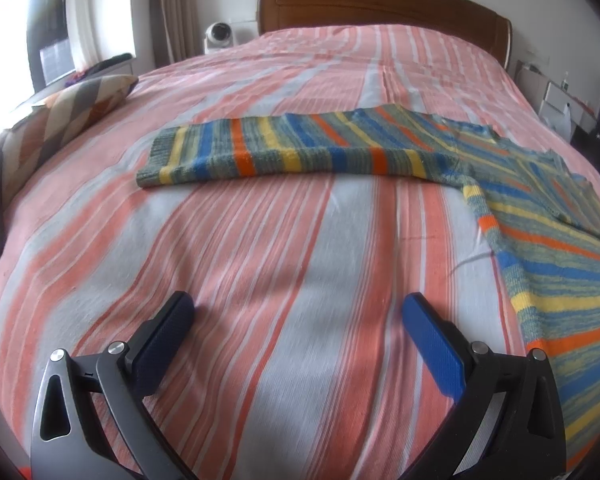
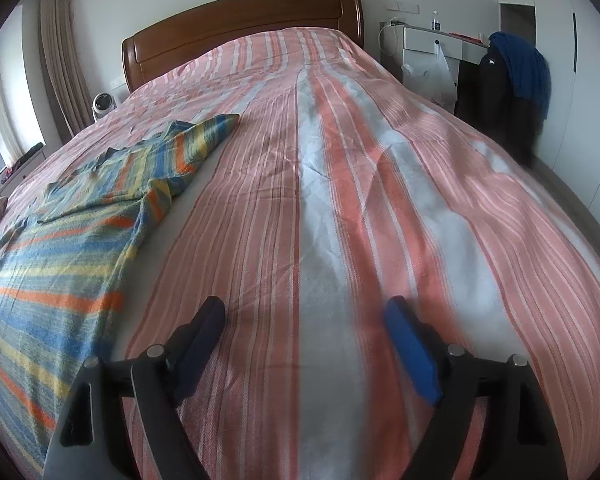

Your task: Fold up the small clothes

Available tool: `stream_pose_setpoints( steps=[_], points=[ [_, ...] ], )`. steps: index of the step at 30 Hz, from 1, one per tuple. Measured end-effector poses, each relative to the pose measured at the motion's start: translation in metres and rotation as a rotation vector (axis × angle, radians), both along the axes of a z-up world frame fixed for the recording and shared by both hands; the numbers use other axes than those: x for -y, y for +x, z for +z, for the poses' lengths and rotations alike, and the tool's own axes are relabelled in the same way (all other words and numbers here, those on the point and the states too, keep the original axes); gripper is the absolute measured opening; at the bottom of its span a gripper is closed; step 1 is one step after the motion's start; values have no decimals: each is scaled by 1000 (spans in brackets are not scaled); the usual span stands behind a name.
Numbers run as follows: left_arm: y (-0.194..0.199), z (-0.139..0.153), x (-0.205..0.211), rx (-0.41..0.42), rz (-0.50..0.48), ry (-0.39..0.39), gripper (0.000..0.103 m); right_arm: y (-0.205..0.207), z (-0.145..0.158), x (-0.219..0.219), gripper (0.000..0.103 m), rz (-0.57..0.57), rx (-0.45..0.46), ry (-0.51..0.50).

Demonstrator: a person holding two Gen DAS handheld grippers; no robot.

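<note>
A striped knit sweater point(image 1: 548, 240) in blue, yellow, orange and grey-green lies flat on the bed. In the left wrist view its body is at the right and one sleeve point(image 1: 284, 148) stretches out to the left across the middle. In the right wrist view the sweater point(image 2: 60, 248) lies at the left, its other sleeve point(image 2: 196, 140) pointing away. My left gripper point(image 1: 298, 312) is open and empty above the bedspread, left of the sweater's body and short of the sleeve. My right gripper point(image 2: 304, 316) is open and empty above the bedspread, right of the sweater.
The bed has a pink, orange and grey striped bedspread point(image 1: 260, 280) and a wooden headboard point(image 1: 380, 4). A checked cushion point(image 1: 68, 108) lies at the bed's left edge. A white fan point(image 1: 219, 36) stands beside the headboard. A white desk point(image 2: 436, 46) and draped chair point(image 2: 504, 80) stand right of the bed.
</note>
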State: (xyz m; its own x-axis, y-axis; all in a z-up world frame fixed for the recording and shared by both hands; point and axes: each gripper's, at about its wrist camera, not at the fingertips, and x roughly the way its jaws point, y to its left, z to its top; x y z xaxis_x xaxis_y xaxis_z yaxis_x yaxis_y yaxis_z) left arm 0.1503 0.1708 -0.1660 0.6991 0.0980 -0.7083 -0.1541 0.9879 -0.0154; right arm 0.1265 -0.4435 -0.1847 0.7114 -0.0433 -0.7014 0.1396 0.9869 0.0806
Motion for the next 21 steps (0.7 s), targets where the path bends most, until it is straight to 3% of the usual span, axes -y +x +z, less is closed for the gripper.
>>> stream_pose_setpoints(
  steps=[6,9,11,16,19,21],
  points=[
    [-5,7,2,-81,-7,-14,103,0,0,-1,83,0,4,-6],
    [-11,19,-3,-126,-49,-93,102,0,-1,-1,83,1,6,-4],
    [-14,35,-16,-105,-72,-177,102,1,-1,-1,84,2,4,-4],
    [9,69,-95,-18,86,-310,102,0,-2,-2,84,3,8,-7],
    [46,64,-139,-72,170,-329,101,0,-3,-2,84,3,9,-9],
    [67,52,-154,-128,210,-333,93,0,-3,-2,84,3,9,-10]
  ],
)
